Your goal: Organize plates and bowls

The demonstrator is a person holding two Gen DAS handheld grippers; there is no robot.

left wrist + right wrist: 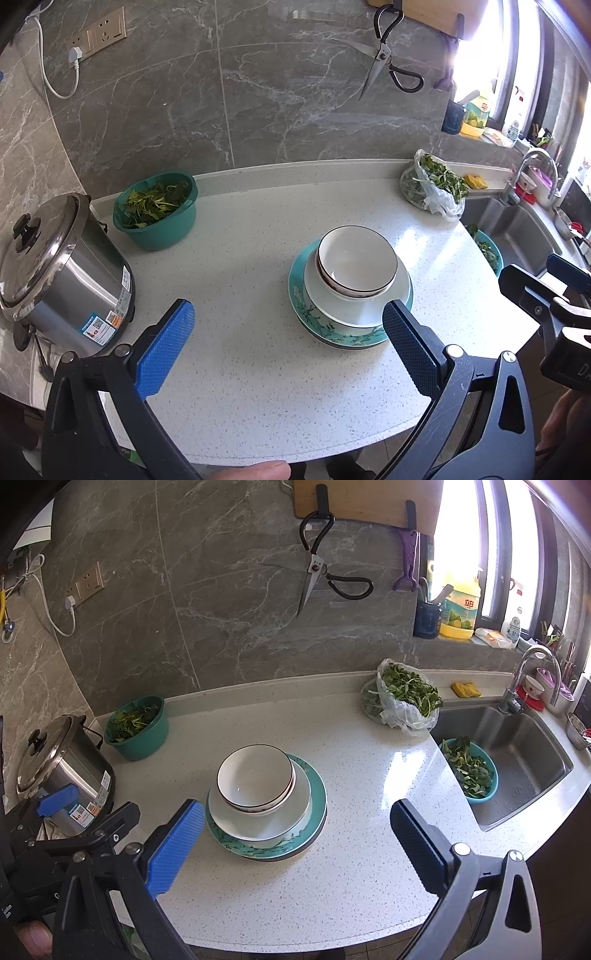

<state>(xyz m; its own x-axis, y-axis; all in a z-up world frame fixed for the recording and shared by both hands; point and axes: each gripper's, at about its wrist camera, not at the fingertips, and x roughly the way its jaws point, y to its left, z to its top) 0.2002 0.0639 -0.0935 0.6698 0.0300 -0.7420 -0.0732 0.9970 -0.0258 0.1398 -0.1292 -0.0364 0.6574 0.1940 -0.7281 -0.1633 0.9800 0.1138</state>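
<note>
Nearest us, our left gripper (288, 332) hovers above the speckled white countertop (240, 387) with its blue fingers (166, 347) spread wide and nothing between them. Our right gripper (295, 838) hangs the same way, fingers (177, 849) far apart and empty.

Just beyond both sets of fingertips sits the stack of dishes, out on the open counter. At the bottom we see a teal plate with a branch pattern (325, 332) (314, 797), on it a plain white plate (354, 310) (295, 812), and on top two nested white bowls with dark rims (356, 262) (255, 779). The stack lies nearer the left gripper's right finger and nearer the right gripper's left finger; neither touches it.

Farther left stands a steel rice cooker (66, 273) with its lid on, and behind it a green basin of leaves (155, 210) against the back edge. To the far right, a plastic bag of greens (402, 698) sits near the sink (532, 760), where a teal colander (469, 768) of leaves rests. Scissors (314, 565) hang on the grey marble wall.
</note>
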